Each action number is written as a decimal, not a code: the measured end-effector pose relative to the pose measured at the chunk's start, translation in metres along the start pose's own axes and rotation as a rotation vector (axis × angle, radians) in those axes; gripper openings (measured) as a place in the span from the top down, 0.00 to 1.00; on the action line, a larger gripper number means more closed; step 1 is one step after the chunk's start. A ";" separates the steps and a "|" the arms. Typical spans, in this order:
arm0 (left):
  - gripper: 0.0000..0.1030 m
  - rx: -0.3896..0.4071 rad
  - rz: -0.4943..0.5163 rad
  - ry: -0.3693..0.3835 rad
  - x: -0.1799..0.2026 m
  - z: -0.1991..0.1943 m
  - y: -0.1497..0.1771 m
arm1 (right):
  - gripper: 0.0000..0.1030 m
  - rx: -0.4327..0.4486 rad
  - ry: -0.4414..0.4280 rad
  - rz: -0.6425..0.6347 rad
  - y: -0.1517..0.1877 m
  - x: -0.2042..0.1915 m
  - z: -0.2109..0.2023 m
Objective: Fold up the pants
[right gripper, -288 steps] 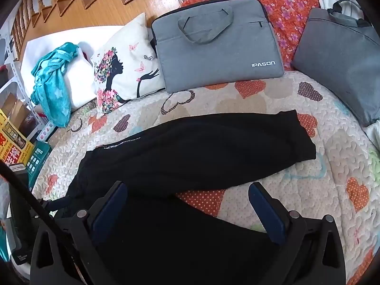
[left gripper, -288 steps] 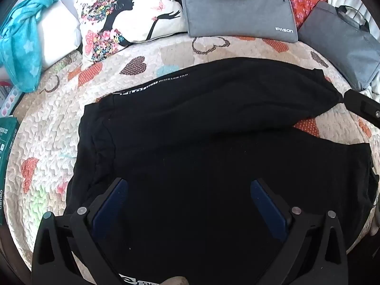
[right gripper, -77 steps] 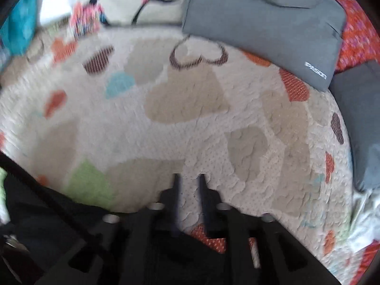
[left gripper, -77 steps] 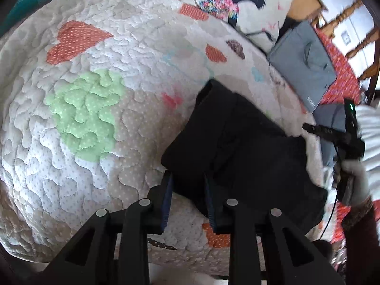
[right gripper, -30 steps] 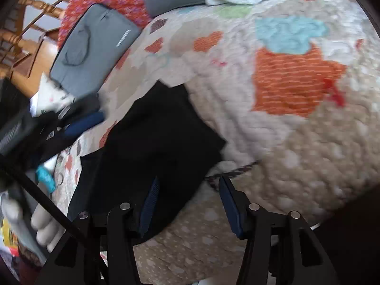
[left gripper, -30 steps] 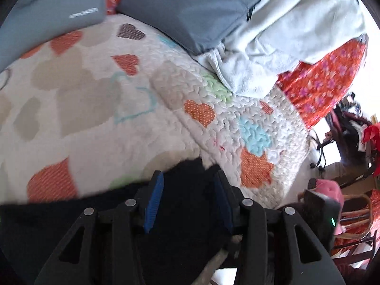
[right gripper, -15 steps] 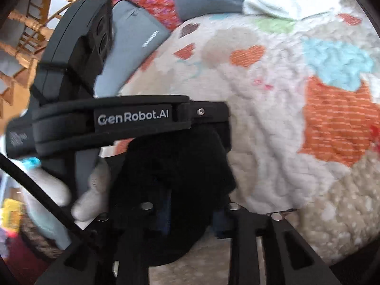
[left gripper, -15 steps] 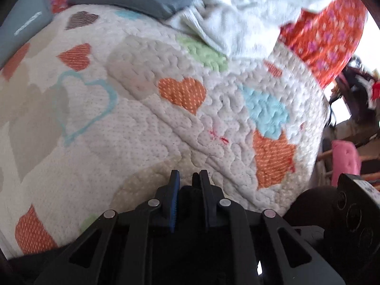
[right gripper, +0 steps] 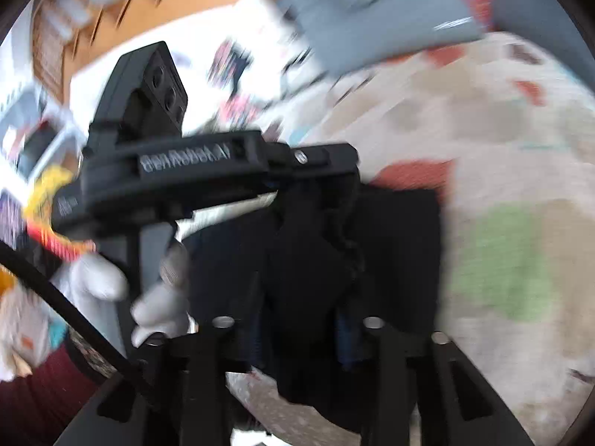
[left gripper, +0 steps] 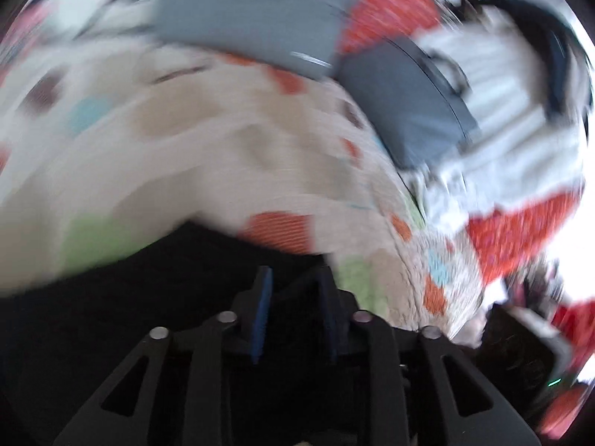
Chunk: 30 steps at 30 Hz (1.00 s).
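Observation:
Both views are blurred by motion. The black pants lie along the bottom of the left wrist view. A bunch of their fabric sits between the blue pads of my left gripper, whose jaws are opening but still pinch it. In the right wrist view the pants hang raised over the quilt. A thick fold runs between the fingers of my right gripper, whose jaws are opening and stand wide around it. The left tool's black housing crosses that view, held by a white-gloved hand.
A grey laptop bag lies at the far edge of the heart-patterned quilt. A second grey bag and a white blanket lie to the right. A printed pillow and the laptop bag show behind the left tool.
Both grippers have swept fast across the bed, carrying the pants end with them, and both views have rolled. Both pairs of jaws stand wider than half a second ago.

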State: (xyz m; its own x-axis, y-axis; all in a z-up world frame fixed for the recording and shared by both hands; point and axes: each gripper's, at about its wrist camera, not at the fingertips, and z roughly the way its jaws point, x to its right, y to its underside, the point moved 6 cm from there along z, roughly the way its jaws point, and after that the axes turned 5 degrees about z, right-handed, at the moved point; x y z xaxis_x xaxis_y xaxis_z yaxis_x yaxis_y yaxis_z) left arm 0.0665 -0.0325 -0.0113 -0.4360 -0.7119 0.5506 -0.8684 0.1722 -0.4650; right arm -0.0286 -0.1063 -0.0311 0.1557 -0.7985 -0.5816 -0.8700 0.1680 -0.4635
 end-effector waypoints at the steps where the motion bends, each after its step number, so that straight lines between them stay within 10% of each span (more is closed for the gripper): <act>1: 0.73 0.024 -0.056 0.013 -0.018 -0.014 0.005 | 0.46 -0.053 -0.021 -0.013 0.007 -0.009 0.016; 10: 0.62 0.260 -0.291 0.059 -0.091 -0.096 0.041 | 0.37 -0.104 -0.028 -0.129 0.010 -0.049 0.012; 19: 0.79 0.141 -0.120 0.058 -0.040 -0.055 0.079 | 0.47 -0.058 0.032 0.103 -0.047 -0.008 0.011; 24: 0.80 -0.027 -0.102 -0.078 -0.045 -0.010 0.107 | 0.49 -0.181 0.052 0.224 -0.046 0.017 0.061; 30: 0.81 -0.014 -0.144 -0.020 -0.053 -0.009 0.107 | 0.49 -0.084 0.056 0.126 -0.082 -0.008 0.045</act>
State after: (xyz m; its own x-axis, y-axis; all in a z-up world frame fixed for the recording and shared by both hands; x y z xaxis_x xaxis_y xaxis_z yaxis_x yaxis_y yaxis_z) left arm -0.0053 0.0300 -0.0838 -0.3023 -0.7433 0.5968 -0.9249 0.0772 -0.3724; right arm 0.0622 -0.0877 -0.0183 0.0189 -0.8055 -0.5923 -0.9175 0.2215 -0.3304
